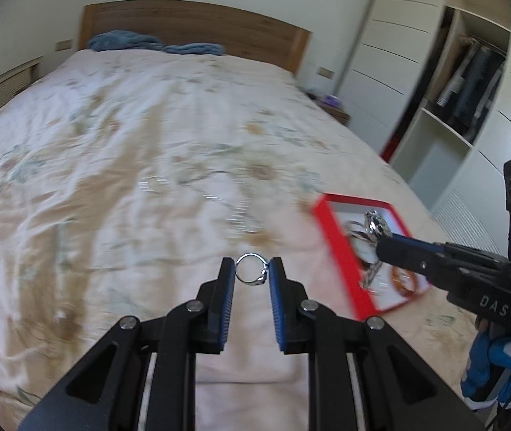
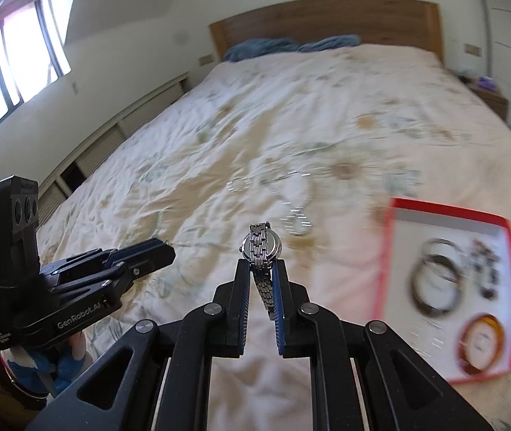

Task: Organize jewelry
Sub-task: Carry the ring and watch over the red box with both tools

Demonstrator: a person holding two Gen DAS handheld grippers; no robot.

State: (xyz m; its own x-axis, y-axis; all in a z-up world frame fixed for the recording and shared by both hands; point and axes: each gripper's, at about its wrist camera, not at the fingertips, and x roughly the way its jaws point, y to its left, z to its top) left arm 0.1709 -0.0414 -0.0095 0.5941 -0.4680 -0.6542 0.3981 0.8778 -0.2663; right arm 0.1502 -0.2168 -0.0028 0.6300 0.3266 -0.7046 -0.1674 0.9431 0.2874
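Both wrist views look down the bed [image 1: 147,143] toward the headboard [image 2: 327,21] at twelve o'clock, sharing the red tray [image 1: 330,237]

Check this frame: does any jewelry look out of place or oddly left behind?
Yes. Several silvery pieces lie loose on the bedspread, outside the red tray that holds bangles; blur hides what they are.

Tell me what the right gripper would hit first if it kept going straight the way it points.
Probably the bedspread, near the loose silver chain lying just beyond the watch that the right gripper holds. Blur leaves depth unclear.
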